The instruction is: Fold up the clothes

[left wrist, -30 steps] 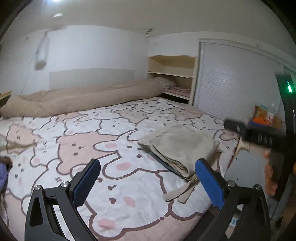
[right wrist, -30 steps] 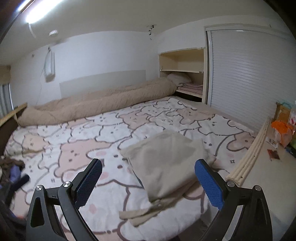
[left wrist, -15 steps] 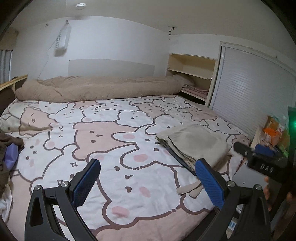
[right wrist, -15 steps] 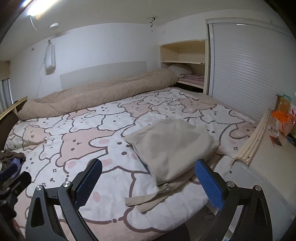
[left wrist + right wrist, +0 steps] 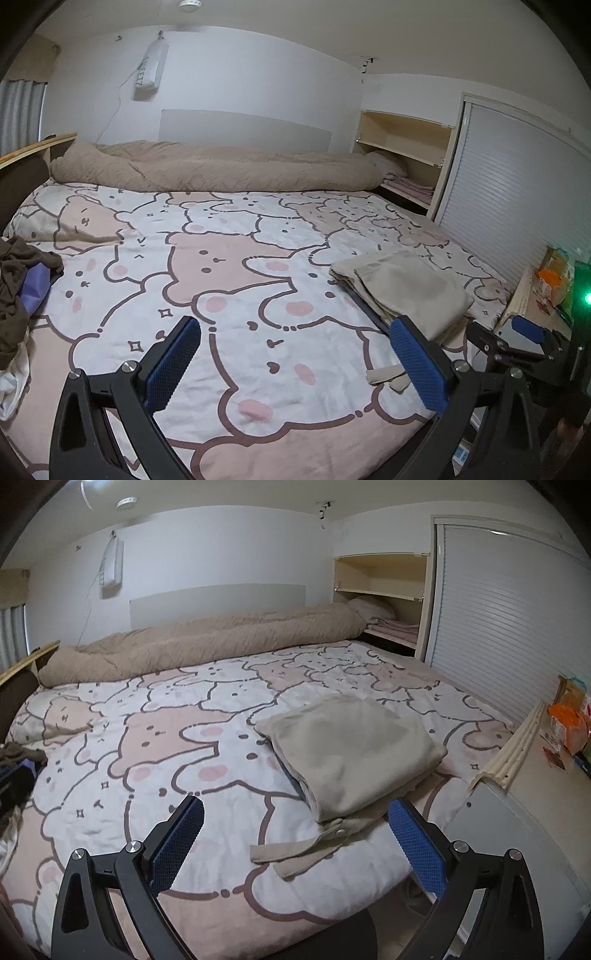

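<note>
A beige garment (image 5: 351, 749) lies folded into a thick, roughly square stack near the right front corner of the bed (image 5: 155, 738), its top smooth with only faint creases, its layered edges showing along the left side, where a dark strip peeks out underneath. From its near edge two flat straps (image 5: 291, 849) with a small snap trail loose toward the foot of the bed. The sheet under it is printed with pink and white cartoon bears outlined in brown. At the left edge of the bed sits an unfolded heap (image 5: 22, 291) of brown, purple and white clothes, well apart from the stack. A tan duvet (image 5: 221, 170) is bunched along the head of the bed, below a white wall, with open shelves (image 5: 380, 590) and a slatted door (image 5: 498, 616) to the right. Both claws hover above the foot of the bed holding nothing: the left gripper (image 5: 295, 365) has its blue pads spread wide over the sheet, and the right gripper (image 5: 295, 845) is equally spread, with the straps lying between its fingers in view.
</note>
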The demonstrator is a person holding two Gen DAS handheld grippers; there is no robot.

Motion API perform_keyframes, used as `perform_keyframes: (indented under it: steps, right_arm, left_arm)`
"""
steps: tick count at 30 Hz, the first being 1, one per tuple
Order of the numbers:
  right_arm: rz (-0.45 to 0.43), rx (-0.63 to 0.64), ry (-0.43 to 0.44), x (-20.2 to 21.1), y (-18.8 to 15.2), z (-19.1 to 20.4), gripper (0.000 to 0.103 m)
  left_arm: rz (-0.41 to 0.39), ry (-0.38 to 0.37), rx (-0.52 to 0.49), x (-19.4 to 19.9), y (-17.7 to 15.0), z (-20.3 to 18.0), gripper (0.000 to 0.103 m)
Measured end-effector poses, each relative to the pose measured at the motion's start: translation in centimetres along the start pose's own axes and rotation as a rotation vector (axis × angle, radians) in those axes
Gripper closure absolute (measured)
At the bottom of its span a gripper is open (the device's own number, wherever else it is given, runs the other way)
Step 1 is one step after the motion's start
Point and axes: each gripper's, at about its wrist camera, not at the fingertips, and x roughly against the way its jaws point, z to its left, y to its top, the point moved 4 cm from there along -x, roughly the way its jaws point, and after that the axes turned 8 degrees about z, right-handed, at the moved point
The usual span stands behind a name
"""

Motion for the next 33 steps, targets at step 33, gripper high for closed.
perform_keyframes:
  steps: [33]
  right_arm:
    - [0.042, 0.075, -0.023, -1.3, -1.0, 1.0, 0.003]
  left_arm:
    - [0.026, 0.087, -0.032, -0.5, -0.5, 0.6, 0.0]
